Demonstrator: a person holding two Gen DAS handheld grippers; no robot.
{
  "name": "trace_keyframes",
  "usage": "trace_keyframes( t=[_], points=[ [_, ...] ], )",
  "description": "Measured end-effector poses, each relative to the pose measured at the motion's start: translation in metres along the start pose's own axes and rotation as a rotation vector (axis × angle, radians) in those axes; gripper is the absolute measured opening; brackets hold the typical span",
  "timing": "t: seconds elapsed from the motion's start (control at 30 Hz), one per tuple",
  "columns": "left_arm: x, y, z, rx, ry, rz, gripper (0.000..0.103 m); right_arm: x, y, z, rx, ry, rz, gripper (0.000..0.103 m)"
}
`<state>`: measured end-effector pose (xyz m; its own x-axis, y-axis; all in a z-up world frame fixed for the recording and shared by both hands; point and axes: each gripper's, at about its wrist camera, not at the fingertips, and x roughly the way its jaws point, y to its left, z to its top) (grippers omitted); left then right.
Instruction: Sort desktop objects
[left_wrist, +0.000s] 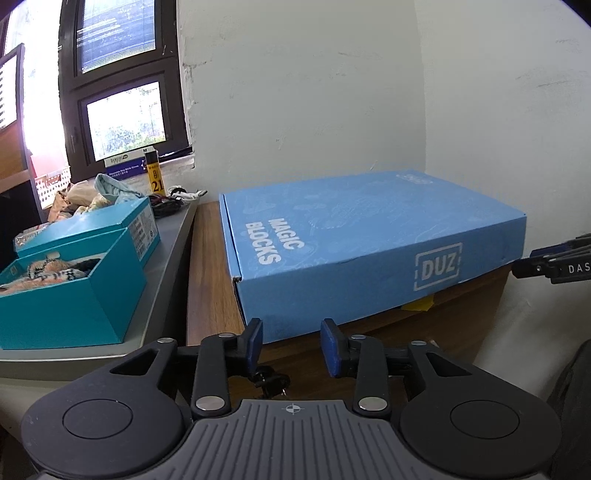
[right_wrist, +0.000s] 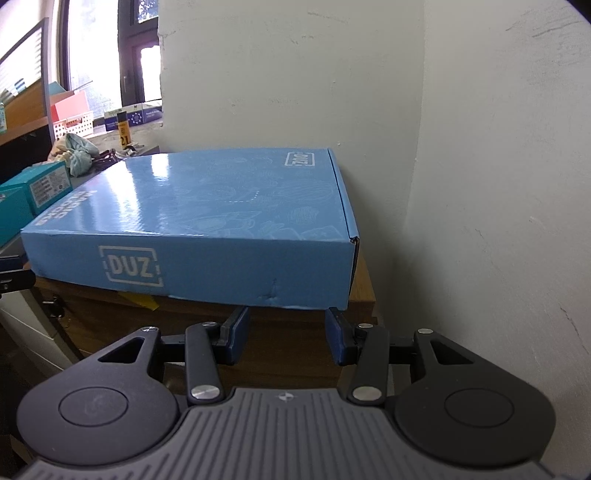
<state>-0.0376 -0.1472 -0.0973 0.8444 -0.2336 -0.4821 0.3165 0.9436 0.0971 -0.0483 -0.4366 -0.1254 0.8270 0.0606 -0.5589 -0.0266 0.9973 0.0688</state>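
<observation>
Magic Blocks box (left_wrist: 369, 236): flat blue corrugated cardboard, lies on wooden cabinet top (left_wrist: 207, 258), front edge overhangs. Judged stiff, glossy lid likely slippery, wt unknown (contents unseen).

Left gripper (left_wrist: 291, 345) & right gripper (right_wrist: 288, 334): both agape, empty, just short of box front wall.

Rec. hold: front overhang, one gripper per end; avoid lid flap. Teal boxes (left_wrist: 74, 266) on adj. desk.

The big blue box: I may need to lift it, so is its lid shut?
Shut. The blue box lies flat on the wooden cabinet, its top flush with the sides and no gap showing.
</observation>
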Motion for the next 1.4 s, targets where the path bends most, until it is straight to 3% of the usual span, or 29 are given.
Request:
trace_keyframes(
  t=[0.23, 0.43, 0.47, 0.6, 0.77, 0.83, 1.4],
  points=[
    [-0.022, -0.003, 0.000, -0.014, -0.011, 0.008, 0.057, -0.026, 0.005, -0.007, 0.024, -0.009, 0.015, 0.057],
    [-0.042, -0.004, 0.001, -0.023, -0.038, 0.018, 0.081, -0.047, 0.017, -0.015, 0.023, -0.018, 0.045, 0.075],
    [-0.046, -0.005, 0.000, -0.020, -0.045, 0.019, 0.083, -0.051, 0.020, -0.017, 0.020, -0.023, 0.051, 0.082],
    [-0.058, -0.008, -0.002, -0.013, -0.067, 0.025, 0.095, -0.064, 0.029, -0.023, 0.023, -0.037, 0.071, 0.093],
    [-0.068, -0.011, -0.011, -0.021, -0.060, 0.028, 0.099, -0.077, 0.041, -0.032, 0.027, -0.051, 0.098, 0.103],
    [-0.072, -0.012, -0.015, -0.025, -0.055, 0.031, 0.103, -0.080, 0.045, -0.036, 0.022, -0.052, 0.102, 0.103],
    [-0.094, -0.013, -0.038, -0.068, -0.043, 0.077, 0.103, -0.093, 0.073, -0.062, -0.014, -0.061, 0.132, 0.103]
  ],
)
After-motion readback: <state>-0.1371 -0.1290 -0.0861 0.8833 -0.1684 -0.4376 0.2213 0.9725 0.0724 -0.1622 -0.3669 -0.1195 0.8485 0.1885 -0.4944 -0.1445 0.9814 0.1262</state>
